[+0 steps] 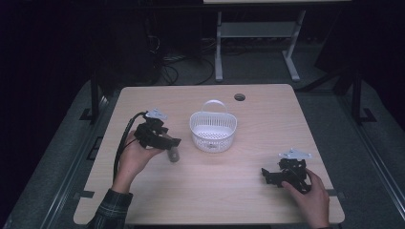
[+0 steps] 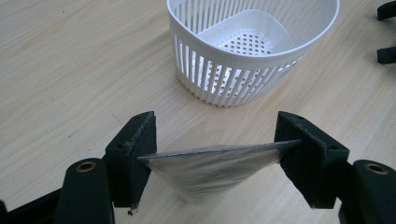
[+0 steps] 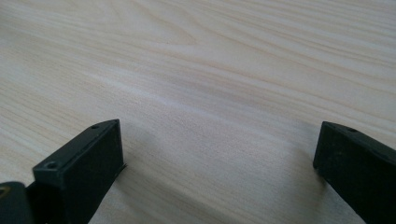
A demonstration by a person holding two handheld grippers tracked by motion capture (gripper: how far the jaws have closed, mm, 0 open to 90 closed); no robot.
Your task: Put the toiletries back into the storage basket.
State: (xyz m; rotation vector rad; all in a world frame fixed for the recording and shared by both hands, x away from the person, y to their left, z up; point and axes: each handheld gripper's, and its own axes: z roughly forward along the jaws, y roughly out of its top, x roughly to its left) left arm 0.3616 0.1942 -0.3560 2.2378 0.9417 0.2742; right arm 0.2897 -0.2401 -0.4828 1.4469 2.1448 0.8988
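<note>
Jaws of the left gripper (image 2: 212, 154) are clamped on a small clear plastic pouch with a grey top edge (image 2: 210, 168), held above the pale wooden bench (image 1: 248, 191) just beside the white slotted plastic basket (image 1: 213, 130); the right gripper (image 3: 219, 163) is held low over bare bench, well apart, jaws spread wide with nothing between.

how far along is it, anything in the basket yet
Nothing looks placed yet: the white basket holds nothing. In hand: the left gripper grips a clear packet, just short of the basket. The right gripper is open over bare table. Left, likely: dropping it in.
</note>
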